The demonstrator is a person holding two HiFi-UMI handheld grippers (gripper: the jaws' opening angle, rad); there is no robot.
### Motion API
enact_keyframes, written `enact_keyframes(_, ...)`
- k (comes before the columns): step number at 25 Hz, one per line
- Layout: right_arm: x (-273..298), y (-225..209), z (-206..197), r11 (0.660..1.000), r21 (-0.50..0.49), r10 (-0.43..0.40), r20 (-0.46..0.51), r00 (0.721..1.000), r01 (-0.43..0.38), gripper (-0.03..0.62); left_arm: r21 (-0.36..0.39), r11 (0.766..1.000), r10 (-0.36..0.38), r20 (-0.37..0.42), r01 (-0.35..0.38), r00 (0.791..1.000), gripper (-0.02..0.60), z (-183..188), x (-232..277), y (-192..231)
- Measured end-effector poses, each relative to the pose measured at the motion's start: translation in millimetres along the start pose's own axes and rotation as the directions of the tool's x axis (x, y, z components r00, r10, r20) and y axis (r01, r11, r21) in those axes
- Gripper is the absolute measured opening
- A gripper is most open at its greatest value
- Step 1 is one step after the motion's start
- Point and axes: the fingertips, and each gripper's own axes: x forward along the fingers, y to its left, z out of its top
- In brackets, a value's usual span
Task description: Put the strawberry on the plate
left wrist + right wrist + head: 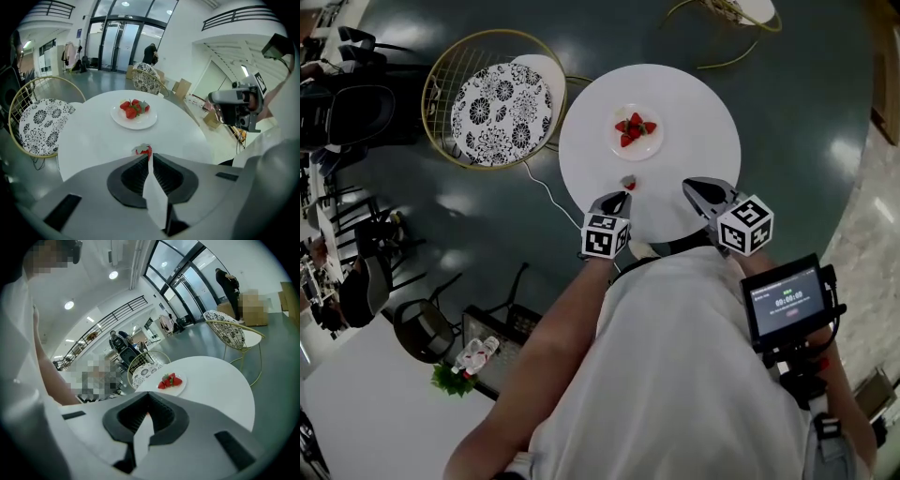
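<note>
Head view: the plate (636, 153) of berries sits mid-tabletop (703, 103), and the loose strawberry (628, 182) lies at its 6 o'clock, right off the tip of the left hand-held gripper (624, 195), with the right hand-held gripper (688, 186) out at 5 o'clock. Left gripper view: jaws pressed together, empty, the strawberry just beyond their tips, the plate farther off at 12 o'clock. Right gripper view: jaws together too, nothing between them, the plate ahead.

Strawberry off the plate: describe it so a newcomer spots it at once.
On the round white table, look nearer the person than the white plate of strawberries. One strawberry lies alone on the bare tabletop, just beyond the left gripper's shut tips: the only berry not on the plate.
</note>
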Motion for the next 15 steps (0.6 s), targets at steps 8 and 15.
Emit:
enact_keyframes(8, -2.4, -1.0, -5.0, 1.000, 0.012, -0.004, -0.011, 1.000, 0.005, 0.006, -0.022, 0.999, 0.043, -0.008, -0.043, 0.999, 0.048, -2.4, 2.7, 6.3)
enact_keyframes(15, -4.7, -3.1, -6.5, 1.000, 0.021, -0.004, -0.013, 1.000, 0.005, 0.006, -0.039, 0.997, 0.061, -0.040, -0.063, 0.997, 0.108, -9.7, 9.3, 9.7)
